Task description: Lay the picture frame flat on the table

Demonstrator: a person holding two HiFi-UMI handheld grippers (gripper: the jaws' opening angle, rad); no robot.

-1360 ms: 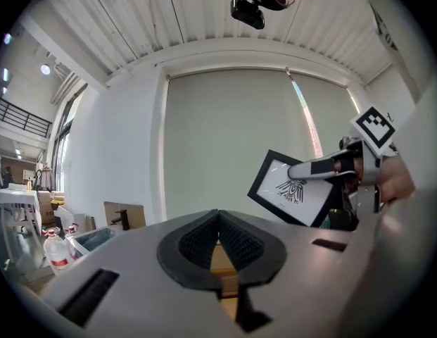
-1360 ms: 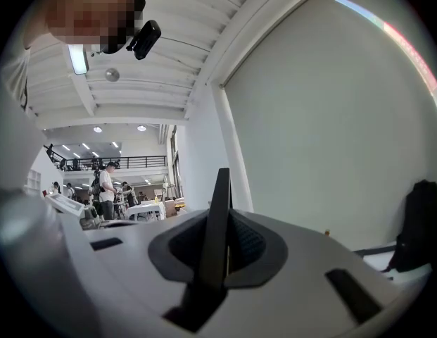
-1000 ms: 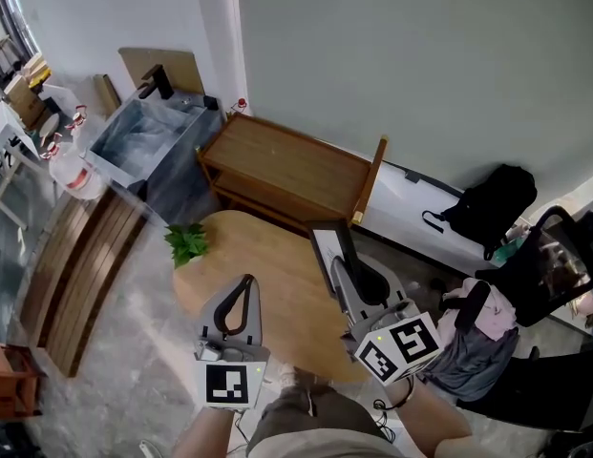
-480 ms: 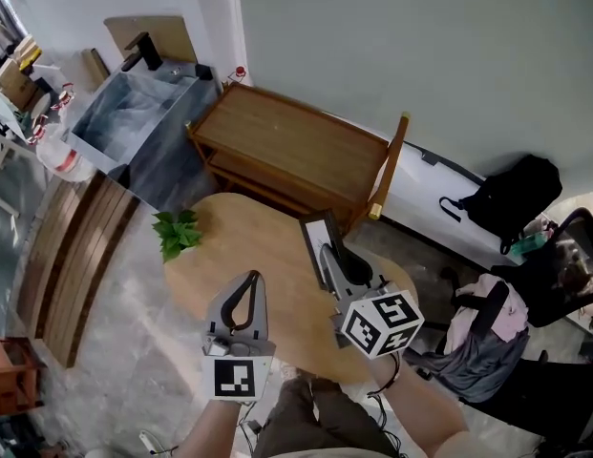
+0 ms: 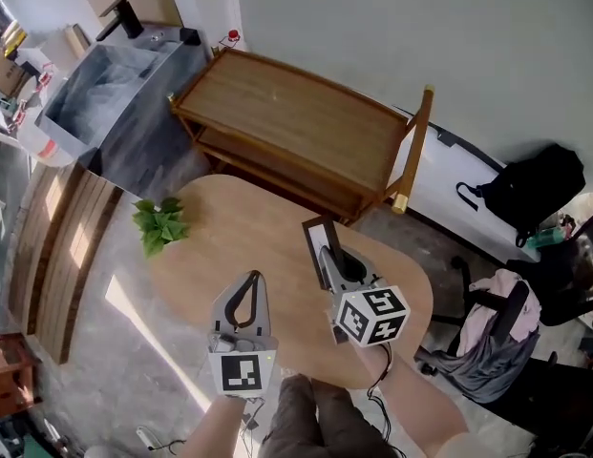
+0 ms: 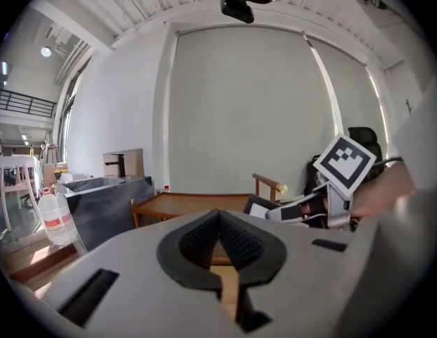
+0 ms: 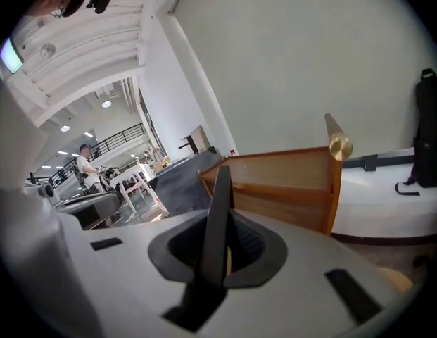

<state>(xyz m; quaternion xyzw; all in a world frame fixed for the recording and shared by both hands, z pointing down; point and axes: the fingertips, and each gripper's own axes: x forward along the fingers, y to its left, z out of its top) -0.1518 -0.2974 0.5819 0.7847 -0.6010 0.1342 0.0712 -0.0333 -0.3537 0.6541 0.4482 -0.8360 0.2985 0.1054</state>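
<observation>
Inspection, with all positions given against the bench.

**Task item.** In the head view the picture frame is standing on edge over the bench's right-hand half, with its pale face and dark border showing from above. The right tongs are reaching in on it from the bench's near rim. That view is not showing the bite itself (the marker cube and the fingers are covering it). The right gripper view is settling the point: the frame's dark edge is running up between the two pads, slightly tilted, and the tongs are clenching it from both sides. No view is showing whether the frame's lower edge is touching the bench.

**Left tongs.** The left tongs are hovering over the bench's near-left part, well apart from the frame. The left gripper view is showing the tips meeting with nothing between them (only bench wood is showing through the slit lower down). That same view is catching the right tongs side-on, with the frame's corner just beyond them.

**Surroundings.**
- A small green plant is sitting at the bench's left rim.
- A wooden cart is standing just beyond the bench's far side.
- A black backpack is lying well off the bench's right side.
- Only the right gripper view is showing a person, far beyond the bench.
</observation>
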